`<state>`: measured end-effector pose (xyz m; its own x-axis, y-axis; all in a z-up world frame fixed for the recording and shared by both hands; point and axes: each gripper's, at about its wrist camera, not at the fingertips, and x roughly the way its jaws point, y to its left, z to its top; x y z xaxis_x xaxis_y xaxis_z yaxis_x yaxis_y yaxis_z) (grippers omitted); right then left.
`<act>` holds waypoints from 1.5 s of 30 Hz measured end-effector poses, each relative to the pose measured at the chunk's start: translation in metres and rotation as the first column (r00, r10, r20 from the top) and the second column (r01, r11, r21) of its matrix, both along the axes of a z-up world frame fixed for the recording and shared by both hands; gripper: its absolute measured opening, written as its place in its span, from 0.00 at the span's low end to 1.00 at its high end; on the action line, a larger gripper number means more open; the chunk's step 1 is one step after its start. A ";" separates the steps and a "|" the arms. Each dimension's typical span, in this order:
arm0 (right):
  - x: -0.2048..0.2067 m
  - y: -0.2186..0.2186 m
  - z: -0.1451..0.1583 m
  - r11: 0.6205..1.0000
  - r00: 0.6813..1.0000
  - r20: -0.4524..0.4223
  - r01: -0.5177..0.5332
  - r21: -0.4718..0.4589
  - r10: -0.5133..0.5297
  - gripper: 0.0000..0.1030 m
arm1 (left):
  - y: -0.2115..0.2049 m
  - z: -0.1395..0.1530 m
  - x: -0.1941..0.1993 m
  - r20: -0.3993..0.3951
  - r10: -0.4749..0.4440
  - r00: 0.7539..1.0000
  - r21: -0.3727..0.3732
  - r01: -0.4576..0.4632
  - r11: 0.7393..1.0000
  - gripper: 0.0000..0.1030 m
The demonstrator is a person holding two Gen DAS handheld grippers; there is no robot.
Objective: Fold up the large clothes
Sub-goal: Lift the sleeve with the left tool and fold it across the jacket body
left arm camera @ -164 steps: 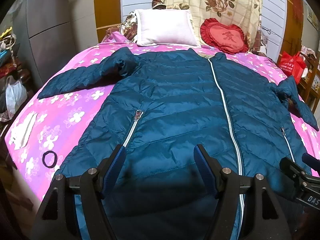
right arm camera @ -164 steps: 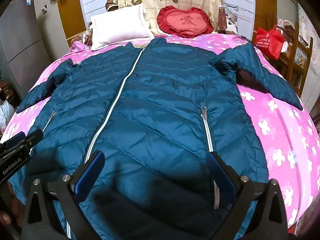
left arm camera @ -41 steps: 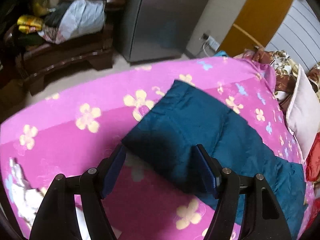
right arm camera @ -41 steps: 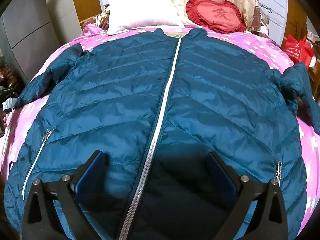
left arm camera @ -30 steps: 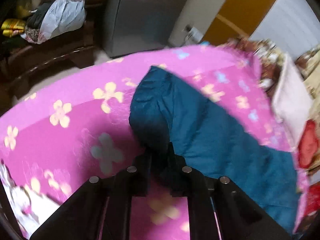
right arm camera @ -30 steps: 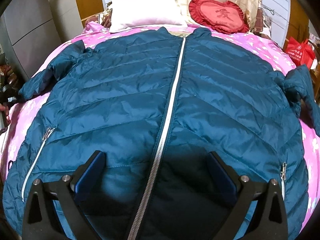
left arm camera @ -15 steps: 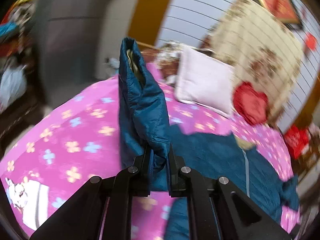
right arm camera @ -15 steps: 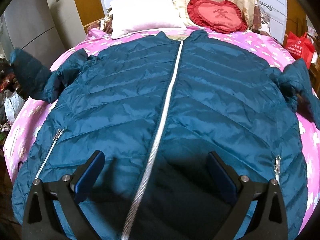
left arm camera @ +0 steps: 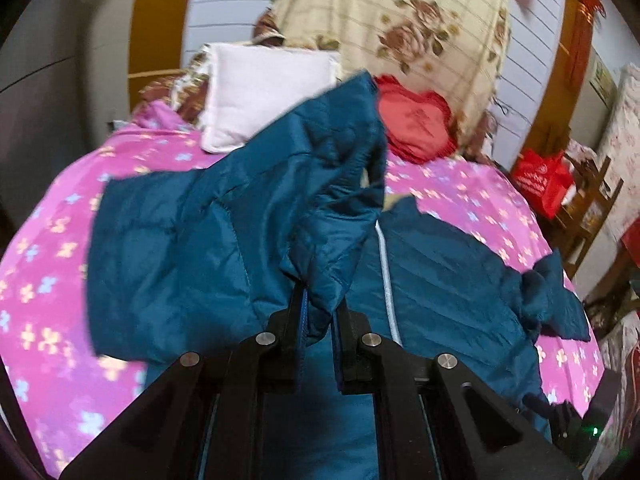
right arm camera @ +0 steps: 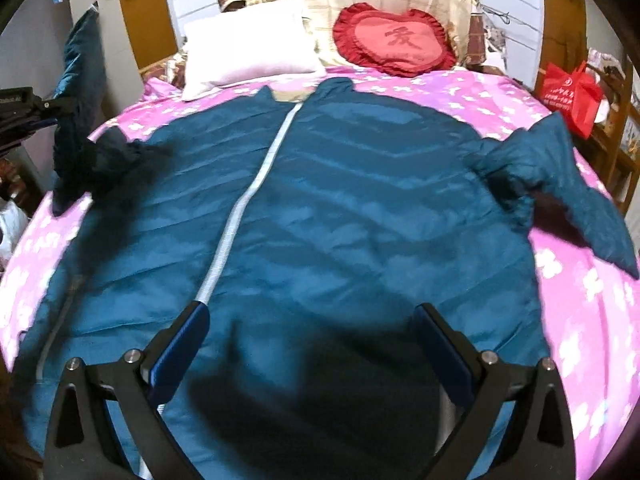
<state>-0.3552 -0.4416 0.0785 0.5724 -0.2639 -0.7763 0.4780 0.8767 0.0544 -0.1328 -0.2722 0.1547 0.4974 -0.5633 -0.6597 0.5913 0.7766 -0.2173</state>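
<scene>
A large teal puffer jacket (right arm camera: 340,200) with a white front zipper (right arm camera: 240,208) lies face up on a pink flowered bed (right arm camera: 580,300). My left gripper (left arm camera: 320,308) is shut on the cuff end of the jacket's left sleeve (left arm camera: 312,184) and holds it lifted over the jacket body; the raised sleeve (right arm camera: 80,80) and that gripper (right arm camera: 52,108) show at the far left of the right wrist view. My right gripper (right arm camera: 312,328) is open and empty above the jacket's lower front. The other sleeve (right arm camera: 560,184) lies out on the bed at right.
A white pillow (right arm camera: 248,48) and a red heart cushion (right arm camera: 394,40) sit at the head of the bed against a floral blanket (left arm camera: 400,32). A red bag (right arm camera: 572,88) and wooden furniture stand to the right. A grey cabinet (right arm camera: 32,40) stands at left.
My left gripper closed on the sleeve end, lifted it off the bed and swung it in over the jacket body. My right gripper stayed open above the hem.
</scene>
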 end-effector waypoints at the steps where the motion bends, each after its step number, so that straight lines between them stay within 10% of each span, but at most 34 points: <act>1: 0.002 -0.011 -0.002 1.000 1.000 -0.013 0.016 -0.013 -0.016 1.00 | -0.010 -0.005 -0.001 -0.009 -0.007 1.000 0.001 0.007 1.000 0.00; 17: 0.001 -0.050 -0.037 0.996 0.996 -0.056 0.068 0.056 -0.065 1.00 | -0.114 -0.099 -0.011 -0.227 -0.088 0.970 0.045 0.101 0.994 0.00; 21: -0.001 -0.049 -0.038 0.996 0.996 -0.053 0.072 0.060 -0.068 1.00 | -0.107 -0.100 -0.015 -0.309 -0.157 0.938 -0.039 0.152 0.988 0.23; 27: -0.003 -0.050 -0.033 0.993 0.996 -0.050 0.084 0.081 -0.080 1.00 | -0.066 -0.051 -0.039 -0.205 -0.243 0.948 -0.078 0.232 0.970 0.39; 33: 0.014 -0.055 -0.006 0.983 0.996 0.053 0.064 0.172 -0.074 1.00 | 0.011 -0.040 -0.024 -0.041 -0.008 0.999 0.072 0.011 0.997 0.39; 41: 0.107 -0.079 -0.011 0.953 0.991 0.102 0.051 0.299 -0.085 1.00 | 0.070 -0.094 0.047 -0.144 0.289 0.946 0.159 -0.266 0.951 0.39; 43: 0.129 -0.080 -0.023 0.950 0.994 0.081 0.048 0.309 -0.077 0.91 | 0.075 -0.106 0.054 -0.163 0.315 0.935 0.172 -0.287 0.942 0.39; 45: 0.146 -0.082 -0.037 0.949 0.995 0.067 0.047 0.311 -0.072 0.46 | 0.077 -0.115 0.057 -0.165 0.332 0.929 0.180 -0.303 0.936 0.39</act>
